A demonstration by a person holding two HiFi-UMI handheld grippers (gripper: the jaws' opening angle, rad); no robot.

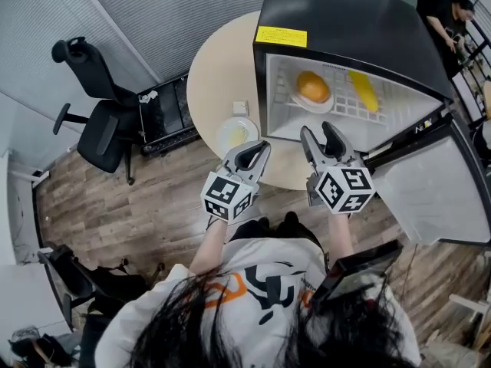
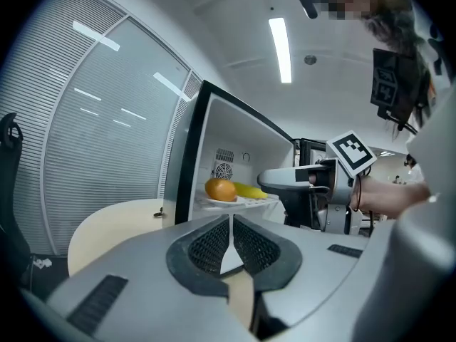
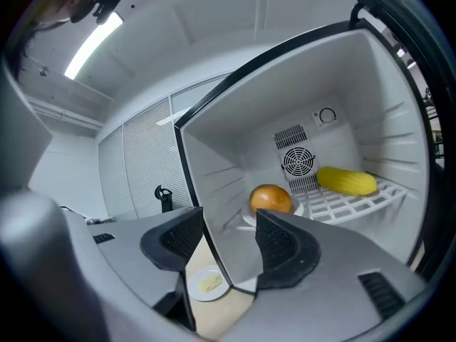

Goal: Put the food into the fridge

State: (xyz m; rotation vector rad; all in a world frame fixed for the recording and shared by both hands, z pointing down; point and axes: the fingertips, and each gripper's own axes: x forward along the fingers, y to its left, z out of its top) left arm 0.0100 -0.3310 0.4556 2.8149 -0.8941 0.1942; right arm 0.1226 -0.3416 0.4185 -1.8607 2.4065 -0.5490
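Observation:
A black mini fridge (image 1: 345, 21) stands open on the round table (image 1: 219, 67). On its white wire shelf sit an orange (image 1: 313, 87) on a small white plate and a yellow corn cob (image 1: 363, 90); both show in the right gripper view as orange (image 3: 270, 198) and cob (image 3: 347, 181). A white plate with yellow food (image 1: 236, 134) lies on the table in front of the fridge. My left gripper (image 1: 259, 150) hovers just right of that plate, shut and empty (image 2: 231, 223). My right gripper (image 1: 319, 131) is at the fridge mouth, open with nothing held (image 3: 229, 223).
The fridge door (image 1: 430, 182) swings out to the right. A small white item (image 1: 240, 107) lies on the table behind the plate. A black office chair (image 1: 96, 113) and a black crate (image 1: 165, 113) stand left of the table. A person (image 1: 453, 14) is at the far right.

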